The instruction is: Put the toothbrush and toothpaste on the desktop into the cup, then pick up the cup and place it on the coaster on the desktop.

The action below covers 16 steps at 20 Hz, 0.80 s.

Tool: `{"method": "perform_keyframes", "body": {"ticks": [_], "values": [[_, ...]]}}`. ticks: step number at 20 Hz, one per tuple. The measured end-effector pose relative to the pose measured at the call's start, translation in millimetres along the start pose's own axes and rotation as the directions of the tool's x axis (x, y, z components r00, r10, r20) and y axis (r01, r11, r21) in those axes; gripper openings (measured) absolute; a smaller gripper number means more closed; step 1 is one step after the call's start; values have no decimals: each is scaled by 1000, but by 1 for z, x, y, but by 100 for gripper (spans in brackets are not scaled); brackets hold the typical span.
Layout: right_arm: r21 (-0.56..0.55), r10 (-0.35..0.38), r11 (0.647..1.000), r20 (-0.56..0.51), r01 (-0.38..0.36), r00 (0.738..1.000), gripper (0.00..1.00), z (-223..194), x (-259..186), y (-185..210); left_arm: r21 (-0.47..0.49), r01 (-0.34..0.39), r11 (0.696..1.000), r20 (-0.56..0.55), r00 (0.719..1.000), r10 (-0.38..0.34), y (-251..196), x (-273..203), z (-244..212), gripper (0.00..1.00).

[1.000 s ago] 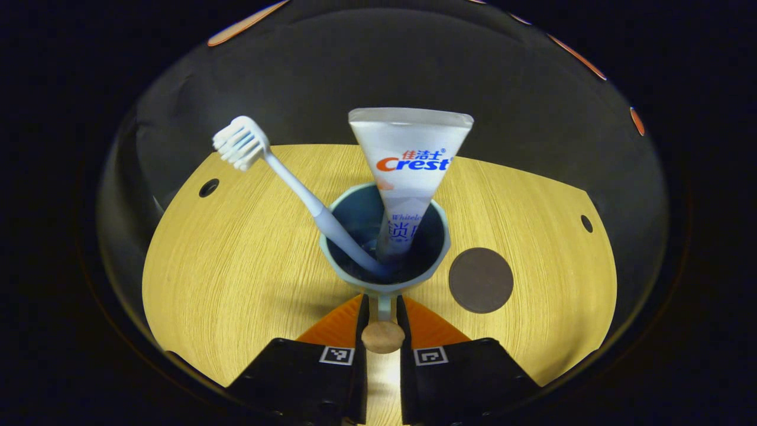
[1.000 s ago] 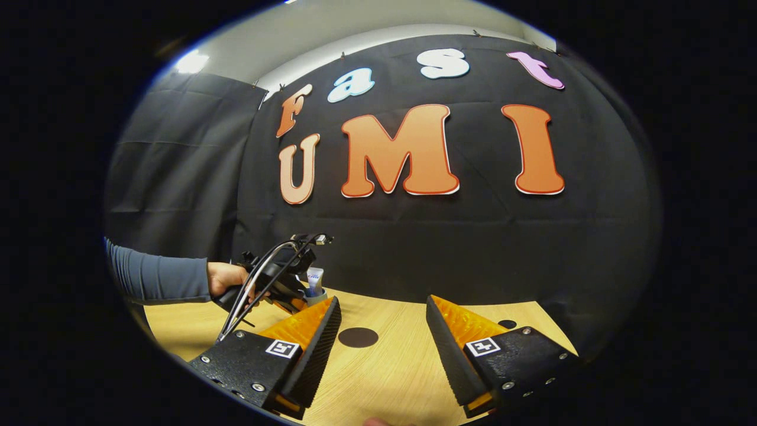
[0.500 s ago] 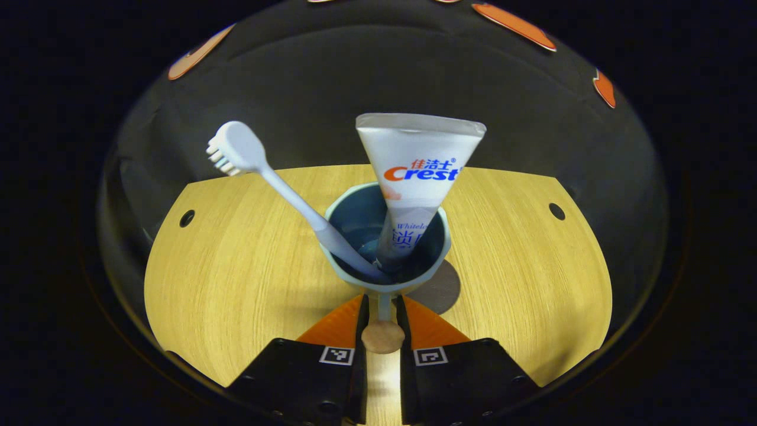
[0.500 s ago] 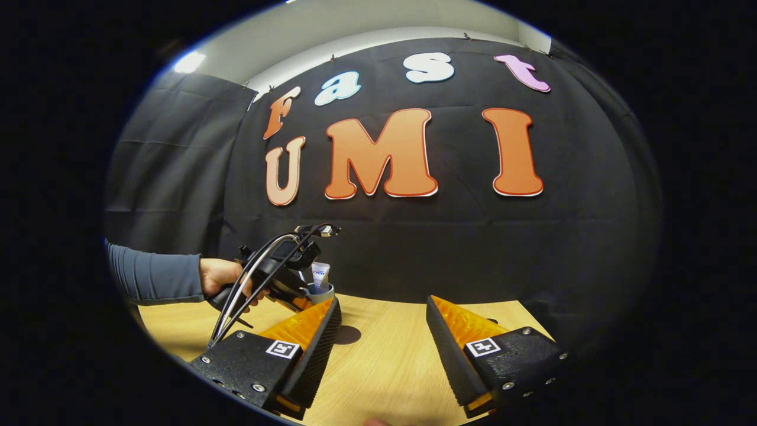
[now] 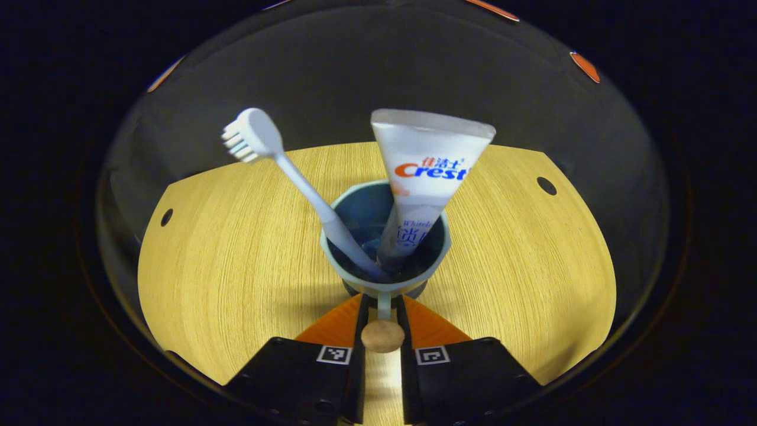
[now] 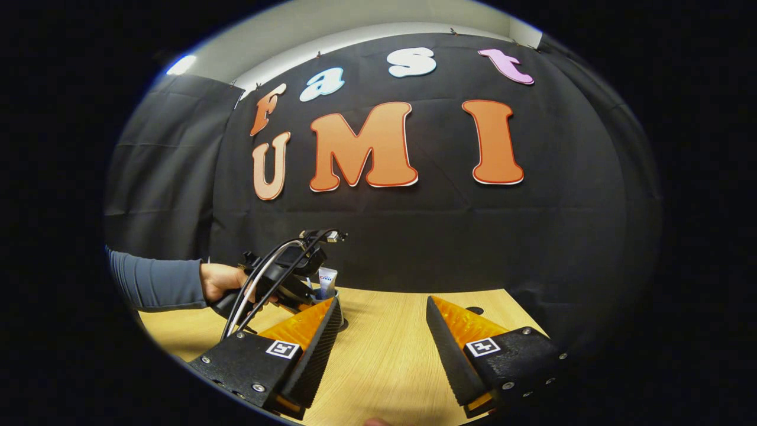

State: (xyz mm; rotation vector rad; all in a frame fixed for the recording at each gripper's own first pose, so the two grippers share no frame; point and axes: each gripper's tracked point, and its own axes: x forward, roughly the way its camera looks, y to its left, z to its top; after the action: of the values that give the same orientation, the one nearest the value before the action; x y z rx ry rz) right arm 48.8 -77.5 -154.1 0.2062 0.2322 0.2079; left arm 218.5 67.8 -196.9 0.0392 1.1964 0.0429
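In the left gripper view a pale blue-green cup (image 5: 384, 236) holds a white toothbrush (image 5: 295, 177), leaning left with its head up, and a white toothpaste tube (image 5: 426, 171) standing cap down. My left gripper (image 5: 382, 302) is shut on the cup's thin handle (image 5: 384, 306), which ends in a wooden knob (image 5: 382, 335). A dark sliver of the coaster (image 5: 421, 290) peeks out under the cup's base; I cannot tell if they touch. In the right gripper view my right gripper (image 6: 381, 331) is open over the table, and the left gripper (image 6: 284, 278) holds the cup (image 6: 329, 294) farther off.
The wooden table (image 5: 225, 266) has small round holes at the far left (image 5: 166, 217) and far right (image 5: 546, 186). A hand (image 6: 220, 281) with a grey-blue sleeve (image 6: 157, 284) holds the left gripper. Black cloth walls stand behind the table.
The left gripper has carried the cup to the right, over the coaster, which went from lying beside the cup to being almost hidden beneath it. The right gripper stayed open.
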Motion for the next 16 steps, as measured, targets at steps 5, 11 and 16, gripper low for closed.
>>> {"method": "perform_keyframes", "body": {"ticks": [5,11,16], "values": [[-6,-7,1000,11,7,1000,87,5,-1,6,14,-4,1000,85,996,3,4,-36,21,72],[-43,-47,998,88,51,995,87,38,-1,20,11,-36,999,326,945,31,18,-101,37,100],[-83,-76,992,196,94,978,87,80,-8,37,18,-83,996,555,830,59,34,-190,35,100]]}}
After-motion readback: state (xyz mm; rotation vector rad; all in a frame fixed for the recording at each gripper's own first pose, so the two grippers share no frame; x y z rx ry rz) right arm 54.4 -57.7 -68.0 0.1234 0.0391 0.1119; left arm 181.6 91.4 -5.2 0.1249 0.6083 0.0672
